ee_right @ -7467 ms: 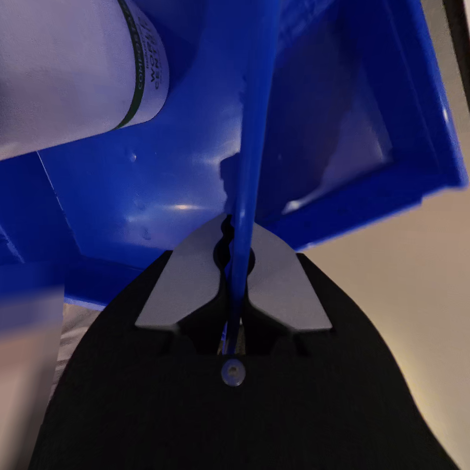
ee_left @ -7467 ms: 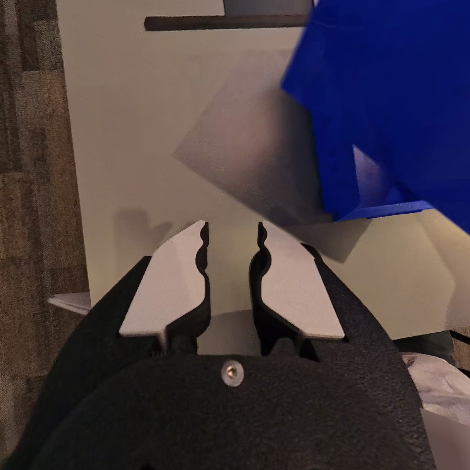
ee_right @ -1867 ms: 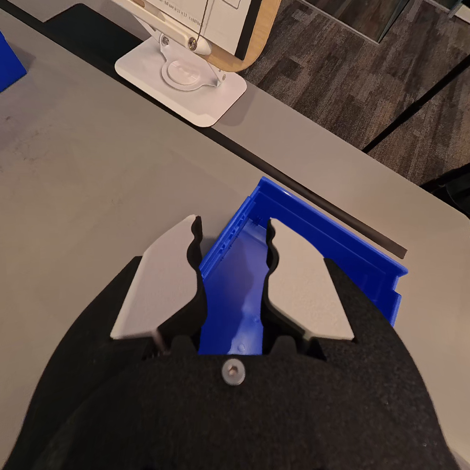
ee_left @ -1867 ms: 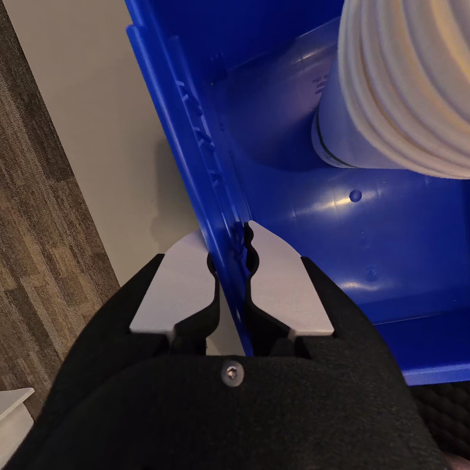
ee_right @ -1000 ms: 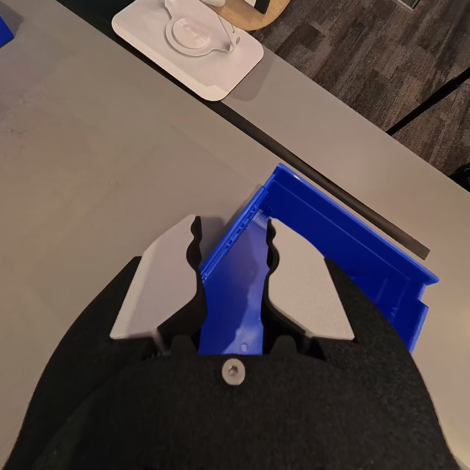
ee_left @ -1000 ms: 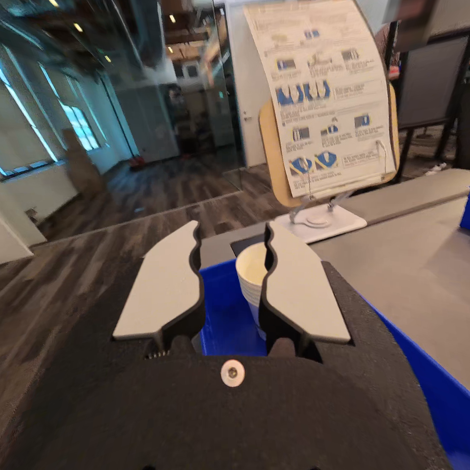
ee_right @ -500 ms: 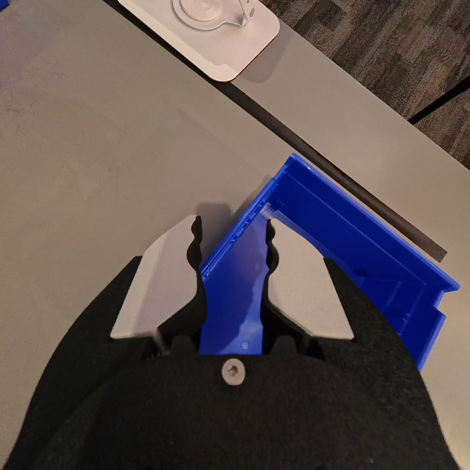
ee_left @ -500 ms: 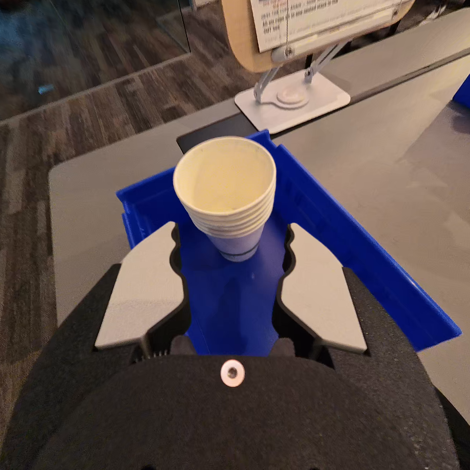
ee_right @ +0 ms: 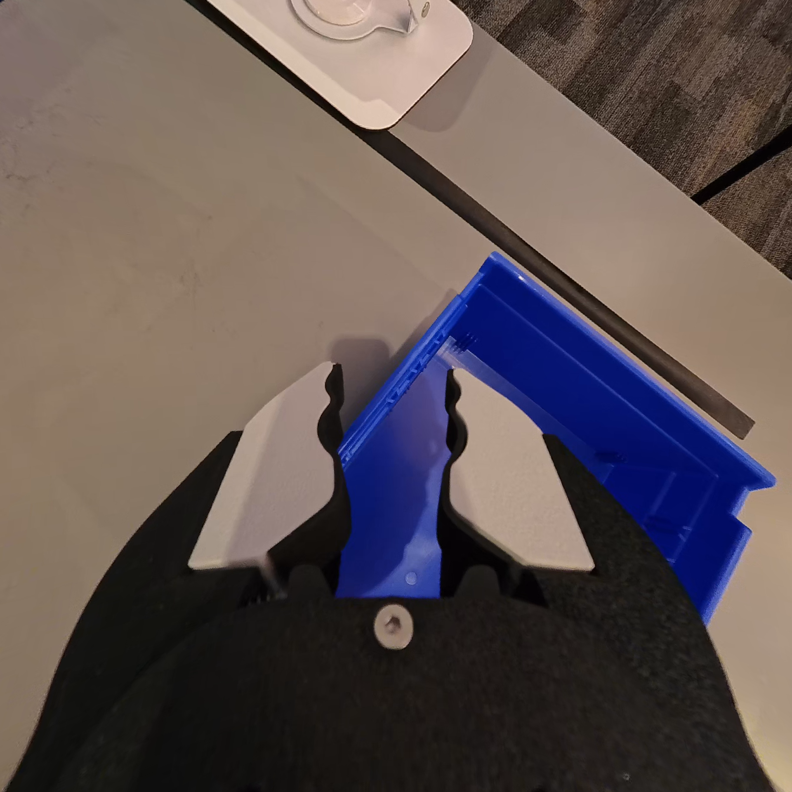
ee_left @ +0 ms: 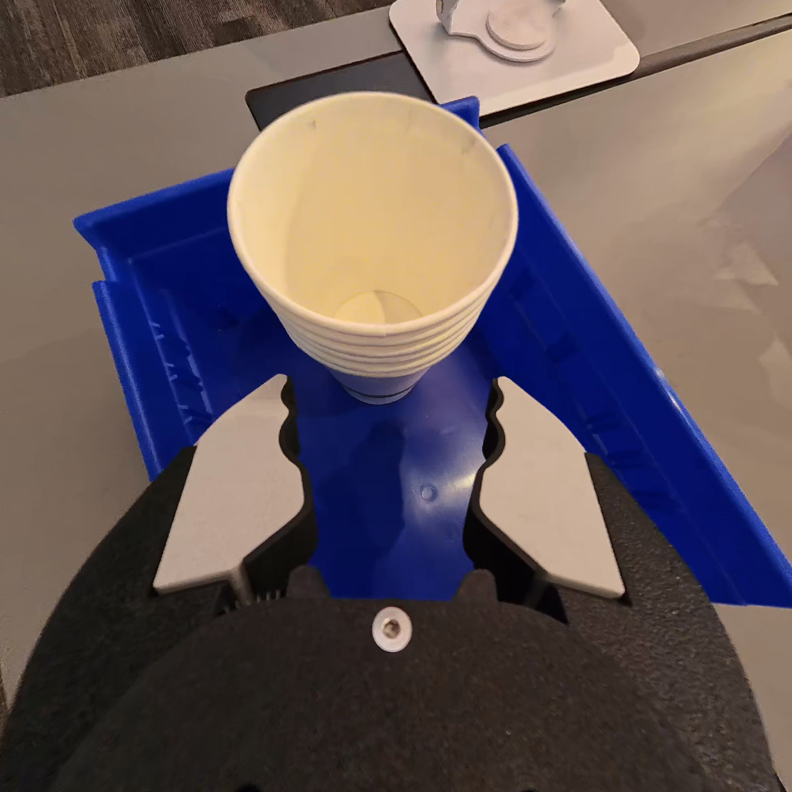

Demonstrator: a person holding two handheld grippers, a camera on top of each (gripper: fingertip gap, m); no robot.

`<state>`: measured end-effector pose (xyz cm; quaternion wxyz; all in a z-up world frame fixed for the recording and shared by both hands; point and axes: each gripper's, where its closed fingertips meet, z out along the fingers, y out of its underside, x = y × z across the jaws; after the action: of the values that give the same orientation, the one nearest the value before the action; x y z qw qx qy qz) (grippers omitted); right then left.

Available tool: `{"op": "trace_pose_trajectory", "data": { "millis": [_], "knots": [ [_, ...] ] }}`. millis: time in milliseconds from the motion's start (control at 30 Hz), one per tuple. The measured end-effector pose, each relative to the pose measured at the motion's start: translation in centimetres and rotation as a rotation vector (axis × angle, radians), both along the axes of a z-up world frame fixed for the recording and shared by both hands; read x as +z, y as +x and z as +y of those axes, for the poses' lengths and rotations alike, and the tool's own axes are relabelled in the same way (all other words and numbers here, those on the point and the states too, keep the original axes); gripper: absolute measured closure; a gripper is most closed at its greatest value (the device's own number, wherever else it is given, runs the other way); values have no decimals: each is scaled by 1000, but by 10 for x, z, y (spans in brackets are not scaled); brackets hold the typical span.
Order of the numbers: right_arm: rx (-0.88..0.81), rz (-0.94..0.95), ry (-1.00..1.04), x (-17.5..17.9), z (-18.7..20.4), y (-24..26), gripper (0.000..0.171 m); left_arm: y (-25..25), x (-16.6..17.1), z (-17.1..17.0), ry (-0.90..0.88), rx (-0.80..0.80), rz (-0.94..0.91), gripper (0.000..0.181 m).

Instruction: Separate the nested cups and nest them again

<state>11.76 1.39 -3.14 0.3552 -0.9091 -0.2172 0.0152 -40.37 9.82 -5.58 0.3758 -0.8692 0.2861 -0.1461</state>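
A stack of several nested white paper cups (ee_left: 377, 334) stands upright in a blue plastic bin (ee_left: 141, 325) on the grey table, seen in the left wrist view. My left gripper (ee_left: 390, 385) is open and empty, just above and in front of the stack, its fingers wider apart than the stack's base. In the right wrist view a second blue bin (ee_right: 600, 407) stands on the table and no cups show in it. My right gripper (ee_right: 392, 373) is open and empty above that bin's left wall, one finger on each side of it.
A white stand base (ee_left: 514, 47) sits behind the left bin; it also shows in the right wrist view (ee_right: 355, 51). A dark strip (ee_right: 557, 278) runs across the table behind the right bin. Carpet floor (ee_right: 643, 85) lies beyond the table's edge.
My left gripper has let go of its bin's wall, opened wider and moved down close to the cup stack. My right gripper has let go of its bin's wall and stays open over the empty bin.
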Motion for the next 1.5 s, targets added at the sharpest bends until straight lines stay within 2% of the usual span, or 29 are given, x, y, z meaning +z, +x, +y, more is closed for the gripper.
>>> {"op": "trace_pose_trajectory", "data": {
  "millis": [200, 267, 633, 1500],
  "knots": [
    [0, 1, -7, -2, 0, 1, 126, 7, -21, 6, -51, -16, -4, 95],
    [3, 0, -12, -3, 0, 1, 126, 8, -26, 8, -53, -18, -7, 88],
    [13, -13, -32, -9, -1, 1, 128, 21, -27, 29, 78, -24, -91, 76],
    [8, -28, -72, -19, -2, 7, 129, 29, -33, 46, 160, -6, -189, 84]
  ]
}}
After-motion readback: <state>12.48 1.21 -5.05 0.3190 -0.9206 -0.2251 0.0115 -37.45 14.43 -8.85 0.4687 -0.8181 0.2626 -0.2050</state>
